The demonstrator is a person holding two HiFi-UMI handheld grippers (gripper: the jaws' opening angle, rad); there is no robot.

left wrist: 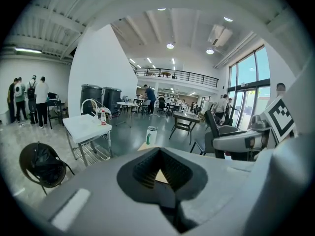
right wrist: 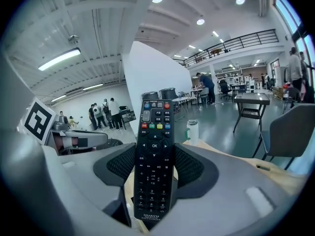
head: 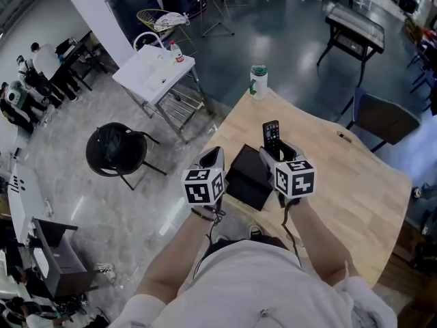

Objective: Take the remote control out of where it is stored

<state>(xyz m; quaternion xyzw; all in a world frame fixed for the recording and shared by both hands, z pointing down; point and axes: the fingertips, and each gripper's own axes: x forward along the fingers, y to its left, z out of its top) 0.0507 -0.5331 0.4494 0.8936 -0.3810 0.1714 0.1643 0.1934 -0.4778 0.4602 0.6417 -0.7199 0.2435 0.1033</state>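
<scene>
A black remote control [head: 271,134] [right wrist: 154,156] stands upright between the pads of my right gripper [head: 276,153] [right wrist: 155,168], which is shut on its lower half; its button face is toward the right gripper view. Both grippers hang above the near edge of the wooden table [head: 355,190]. Below them lies a flat black case [head: 249,178]. My left gripper [head: 213,158] [left wrist: 160,154] is to the left of the right one, its ribbed pads meeting at the tips with nothing between them.
A green-and-white can [head: 258,80] [left wrist: 151,135] [right wrist: 192,131] stands at the table's far corner. A grey chair [head: 386,118] is at the table's right side. On the floor to the left are a black stool [head: 116,149] and a white folding table [head: 153,74].
</scene>
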